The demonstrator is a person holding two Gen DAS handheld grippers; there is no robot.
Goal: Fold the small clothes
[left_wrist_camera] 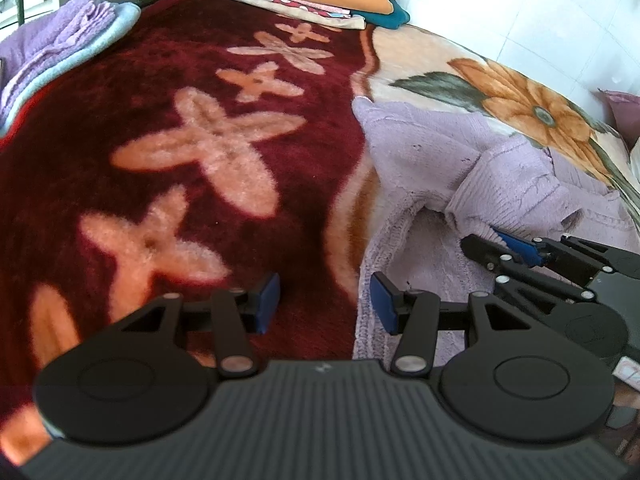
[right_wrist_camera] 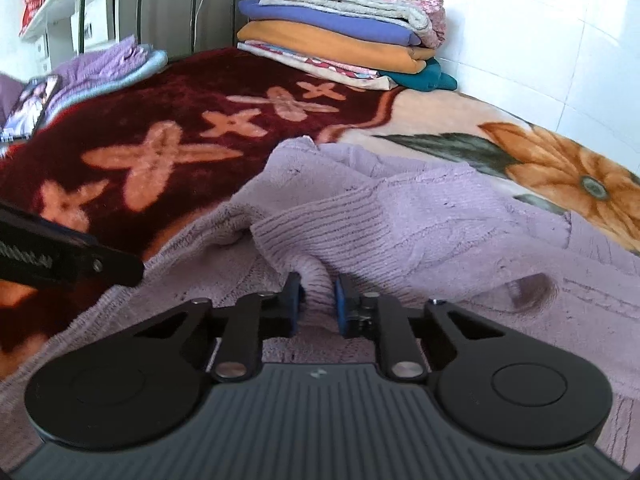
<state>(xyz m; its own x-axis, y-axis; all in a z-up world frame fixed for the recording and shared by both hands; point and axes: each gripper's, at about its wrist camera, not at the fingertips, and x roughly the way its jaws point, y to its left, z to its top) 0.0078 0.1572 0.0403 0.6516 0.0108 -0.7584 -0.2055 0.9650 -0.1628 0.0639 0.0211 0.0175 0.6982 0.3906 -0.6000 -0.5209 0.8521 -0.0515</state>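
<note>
Your right gripper (right_wrist_camera: 318,302) is pinching the ribbed cuff (right_wrist_camera: 320,240) of the lilac sweater (right_wrist_camera: 460,216), with both blue pads pressing into the knit from either side, so that sleeve end is sitting right between the jaws. The rest of the sweater is spreading out ahead of and under those jaws, bunching a bit past the cuff.

Your left gripper (left_wrist_camera: 324,304) is hanging with its jaws parted and nothing between them; the sweater's edge is lying just under its right-hand finger, and the dark red floral blanket (left_wrist_camera: 120,200) is showing through the gap.

Far ahead of both jaws, a stack of folded linens (right_wrist_camera: 340,36) is sitting by the white wall.
</note>
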